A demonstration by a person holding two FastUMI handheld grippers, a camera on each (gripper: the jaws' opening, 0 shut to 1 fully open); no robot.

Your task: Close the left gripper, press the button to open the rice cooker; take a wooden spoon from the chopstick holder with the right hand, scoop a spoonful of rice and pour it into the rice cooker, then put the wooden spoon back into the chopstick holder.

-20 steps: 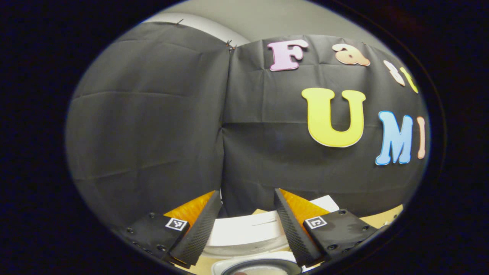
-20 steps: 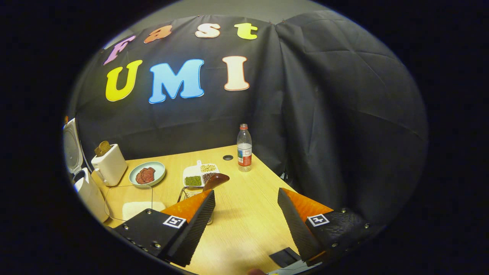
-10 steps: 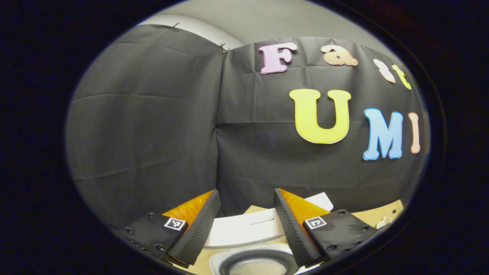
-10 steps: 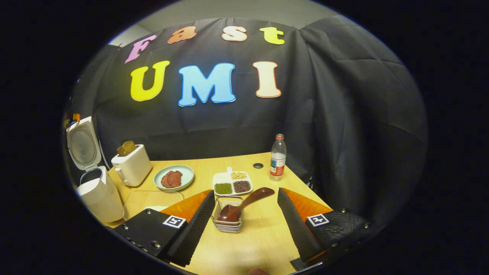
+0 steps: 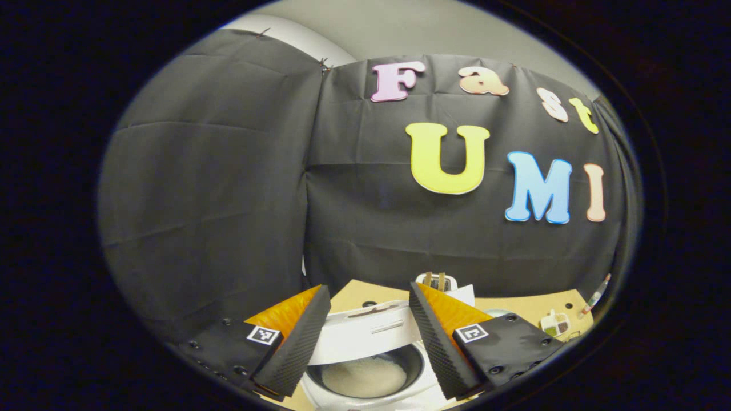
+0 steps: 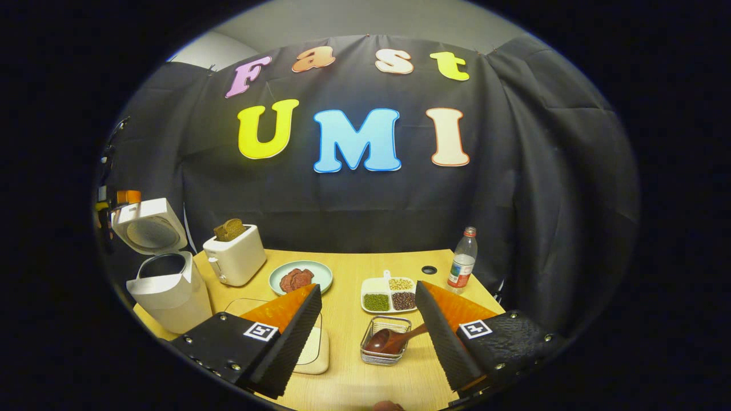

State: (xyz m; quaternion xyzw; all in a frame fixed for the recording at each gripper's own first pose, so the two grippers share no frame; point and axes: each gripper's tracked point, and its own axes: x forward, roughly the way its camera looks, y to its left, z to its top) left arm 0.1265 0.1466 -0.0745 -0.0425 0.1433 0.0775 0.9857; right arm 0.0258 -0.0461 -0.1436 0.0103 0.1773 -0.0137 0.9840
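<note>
Wooden spoon [image 6: 394,340] lies back in the chopstick holder [image 6: 384,342], both grippers' jaws apart and empty, so lift the right gripper [image 6: 368,337] clear without clipping its handle

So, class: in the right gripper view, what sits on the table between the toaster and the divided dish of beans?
A plate with reddish slices sits between toaster and bean dish.

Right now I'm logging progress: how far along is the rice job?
Apparently near the end: the rice cooker stands open with rice in its pot, and the wooden spoon sits in the chopstick holder. Both the right gripper and left gripper are open-jawed, holding nothing. Nothing visible remains.
</note>
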